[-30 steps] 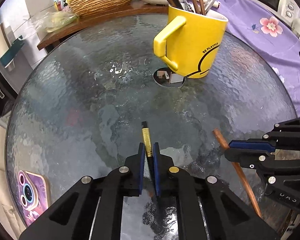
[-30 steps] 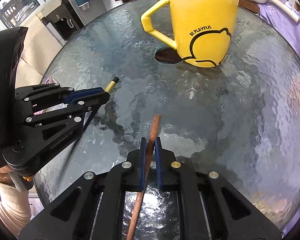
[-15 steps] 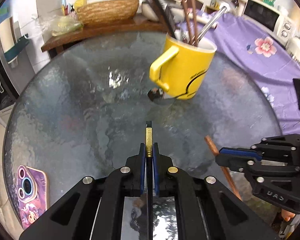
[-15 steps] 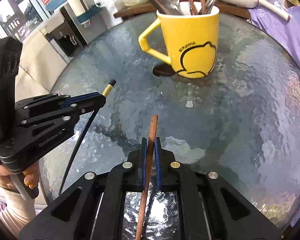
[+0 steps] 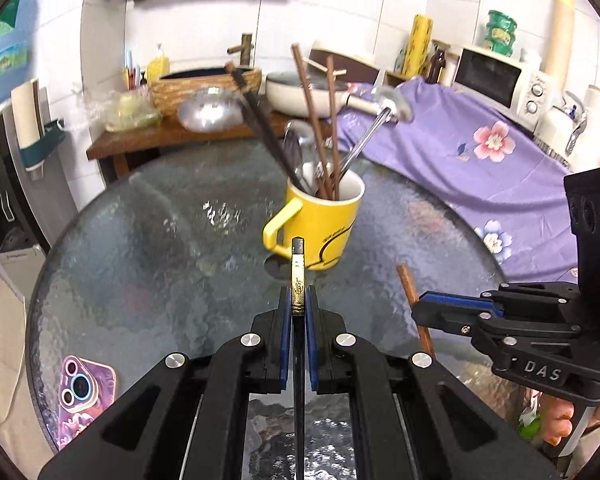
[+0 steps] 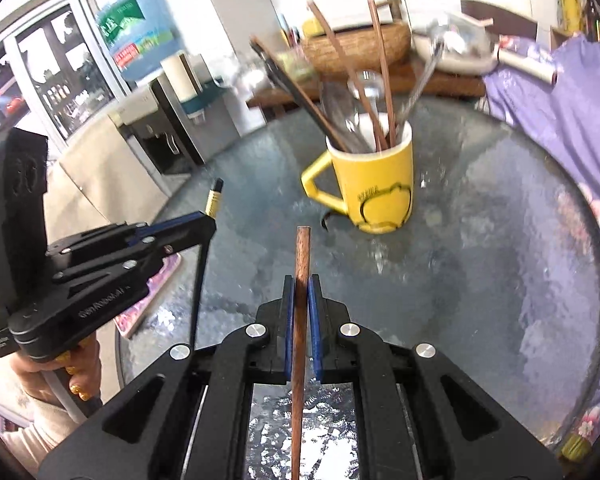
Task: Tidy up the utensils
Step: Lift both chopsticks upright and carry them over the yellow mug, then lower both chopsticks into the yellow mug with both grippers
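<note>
Round, rippled grey glass table [image 5: 148, 264] fills the lower part of both views, with a kitchen counter, a purple flowered cloth and a white microwave behind it. Compared with one second ago, both tools are now lifted from the glass and tilted upward, so the cameras look across the room instead of down on the table. This suggests that the picking step is finished and the carrying toward the cup begins.

The left gripper [image 5: 299, 312] is closed on a thin black chopstick with a gold band near its tip [image 5: 298, 280]; the tip points toward the yellow ceramic mug with a black drawing [image 5: 320, 232]. The right gripper [image 6: 301, 304] is closed on a plain brown wooden chopstick [image 6: 302, 264], which also points toward the mug and is held in the air.

The mug stands upright near the table's middle, well apart from both tips. It already holds several brown chopsticks, a dark one and metal spoons, all leaning outward. A pink phone case [image 5: 85, 388] lies near the table edge on the left.
</note>
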A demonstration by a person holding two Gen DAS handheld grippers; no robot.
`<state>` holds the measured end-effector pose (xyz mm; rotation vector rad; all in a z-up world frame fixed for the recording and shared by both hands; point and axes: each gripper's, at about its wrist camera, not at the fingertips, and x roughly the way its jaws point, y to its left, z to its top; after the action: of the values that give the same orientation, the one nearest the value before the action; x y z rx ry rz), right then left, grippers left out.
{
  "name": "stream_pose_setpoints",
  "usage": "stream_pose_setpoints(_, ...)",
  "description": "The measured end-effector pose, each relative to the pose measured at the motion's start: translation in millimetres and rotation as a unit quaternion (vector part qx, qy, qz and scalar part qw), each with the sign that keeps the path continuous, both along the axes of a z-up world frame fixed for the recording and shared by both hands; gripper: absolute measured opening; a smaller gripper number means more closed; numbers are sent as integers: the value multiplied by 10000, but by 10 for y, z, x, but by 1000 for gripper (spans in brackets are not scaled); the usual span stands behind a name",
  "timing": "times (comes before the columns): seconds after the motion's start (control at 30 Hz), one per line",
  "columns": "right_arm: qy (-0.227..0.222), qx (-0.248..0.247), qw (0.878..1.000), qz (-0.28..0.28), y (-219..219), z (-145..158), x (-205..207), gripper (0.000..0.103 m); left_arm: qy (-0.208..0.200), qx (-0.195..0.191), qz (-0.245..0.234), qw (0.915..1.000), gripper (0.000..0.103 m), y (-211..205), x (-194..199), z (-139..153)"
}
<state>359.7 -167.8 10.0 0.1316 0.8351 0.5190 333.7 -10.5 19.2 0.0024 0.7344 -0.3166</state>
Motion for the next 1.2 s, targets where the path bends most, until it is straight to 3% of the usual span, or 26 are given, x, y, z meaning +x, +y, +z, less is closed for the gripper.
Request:
stream_pose_setpoints(0.63,-1104,239,9934,-204,-214,686,-244,7,-685,-152,-130,9975,6,-98,-220,469)
stream_pose_setpoints(1.2,-1579,-92,9867,-376,-199,1185,174,7,-1200,-390,-21,9920,7,-176,-5,901)
